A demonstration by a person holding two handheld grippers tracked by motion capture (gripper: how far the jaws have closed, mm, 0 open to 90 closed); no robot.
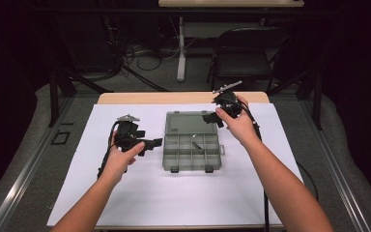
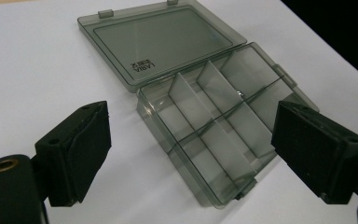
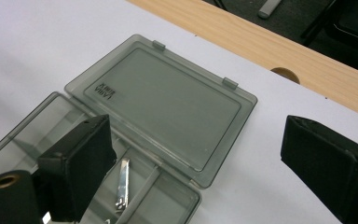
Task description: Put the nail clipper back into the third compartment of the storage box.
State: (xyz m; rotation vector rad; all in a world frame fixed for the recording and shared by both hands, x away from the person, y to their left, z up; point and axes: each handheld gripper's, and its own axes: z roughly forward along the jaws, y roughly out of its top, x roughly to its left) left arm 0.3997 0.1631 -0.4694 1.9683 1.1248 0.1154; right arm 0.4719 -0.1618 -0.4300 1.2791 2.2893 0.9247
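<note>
From my left gripper I look down on the white sheet covering the table, with the clear grey compartment box lying open ahead of me. Its lid is folded flat on the far side, a small printed label near its hinge edge. Thin dividers split the tray into compartments, and a small metal piece shows in one toward the right. My two black jaws stand wide apart, nothing between them, pads clear of the box.

Smoky see-through plastic box — glossy, shiny metal clipper, matt white sheet
</note>
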